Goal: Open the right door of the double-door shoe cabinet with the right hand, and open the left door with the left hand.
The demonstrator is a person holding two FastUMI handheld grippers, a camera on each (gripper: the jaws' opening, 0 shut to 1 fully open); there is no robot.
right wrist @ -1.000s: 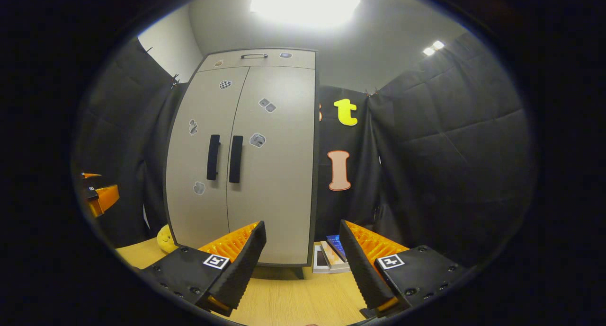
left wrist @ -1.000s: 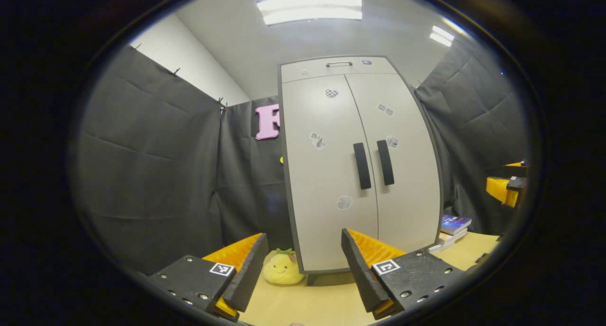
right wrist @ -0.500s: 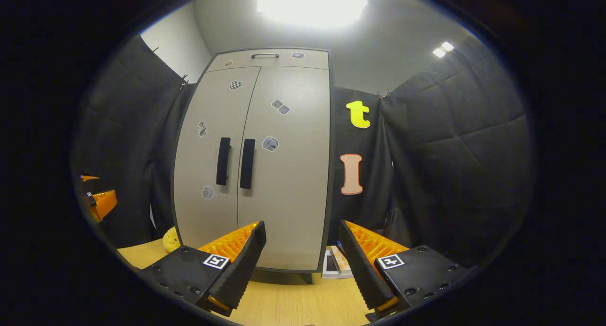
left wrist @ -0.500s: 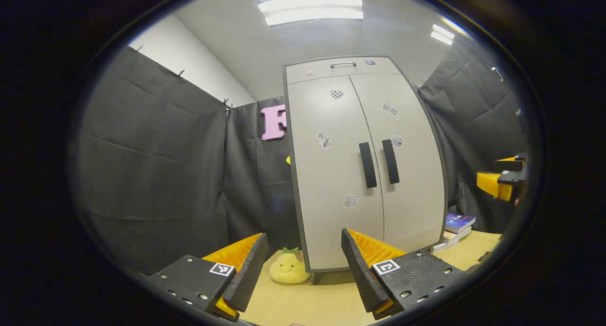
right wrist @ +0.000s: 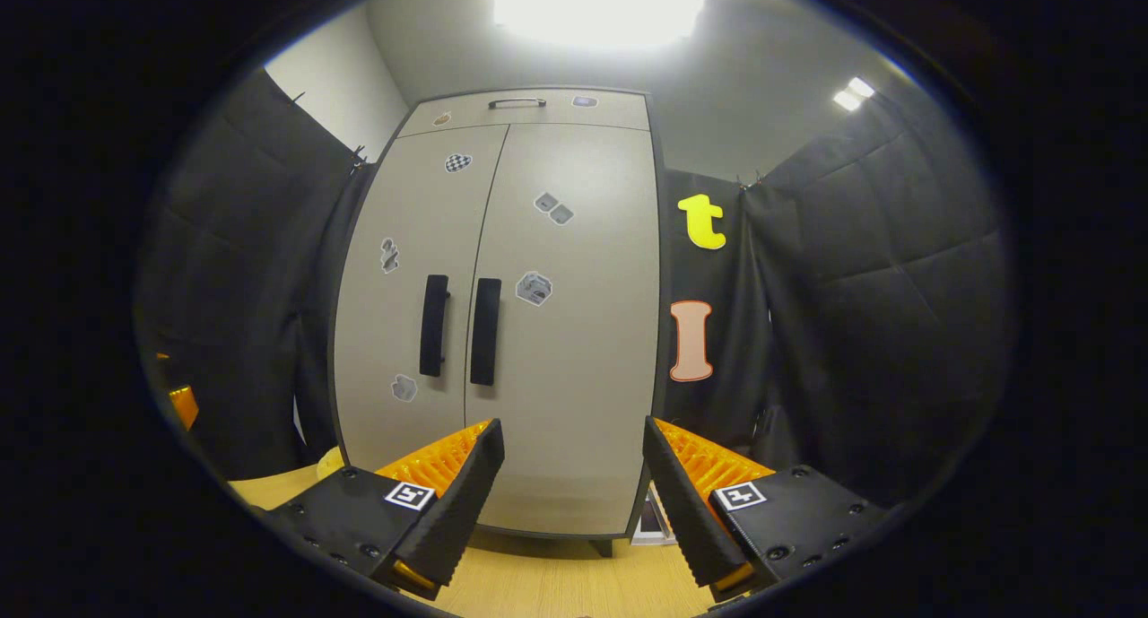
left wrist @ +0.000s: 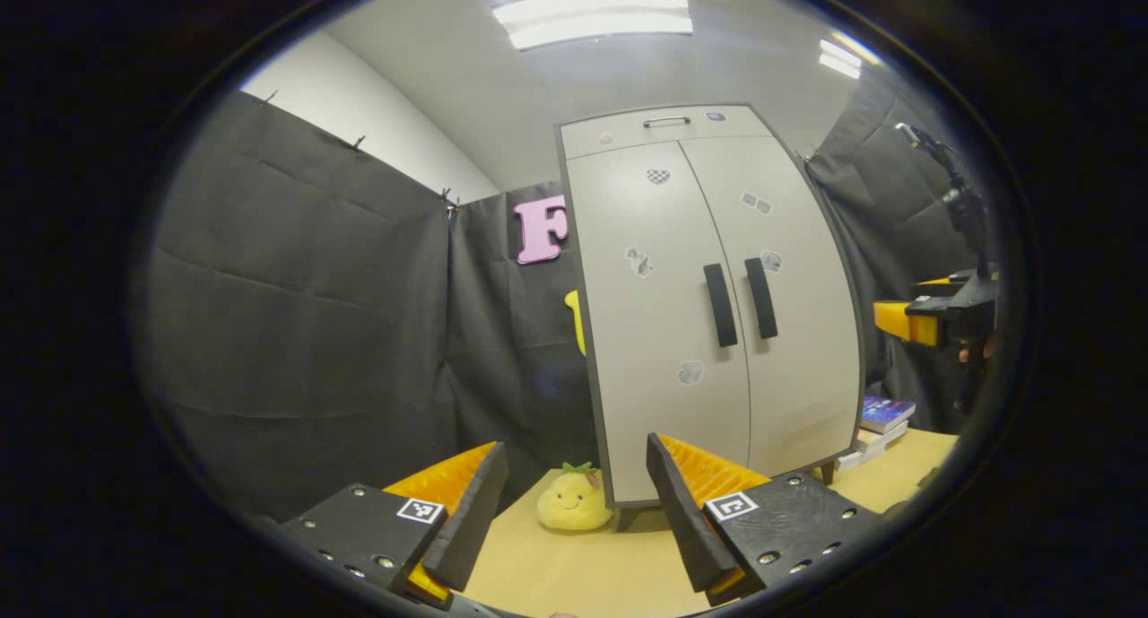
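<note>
Plush toy [left wrist: 574, 501] beside cabinet [left wrist: 708, 313], books [left wrist: 874, 425]

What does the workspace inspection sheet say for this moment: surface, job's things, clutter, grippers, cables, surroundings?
Surface: light wooden tabletop; the cabinet stands on it.
Job's things: double-door shoe cabinet upright, left door and right door both shut; two dark vertical handles side by side at the middle seam, left handle, right handle; stickers on both doors.
Clutter: yellow plush toy by the cabinet's left foot; stack of books at its right.
Grippers: left hand-held gripper open, holding nothing; right hand-held gripper open, holding nothing; both short of the handles.
Cables: nothing seen.
Surroundings: black cloth walls, ceiling lights.
</note>
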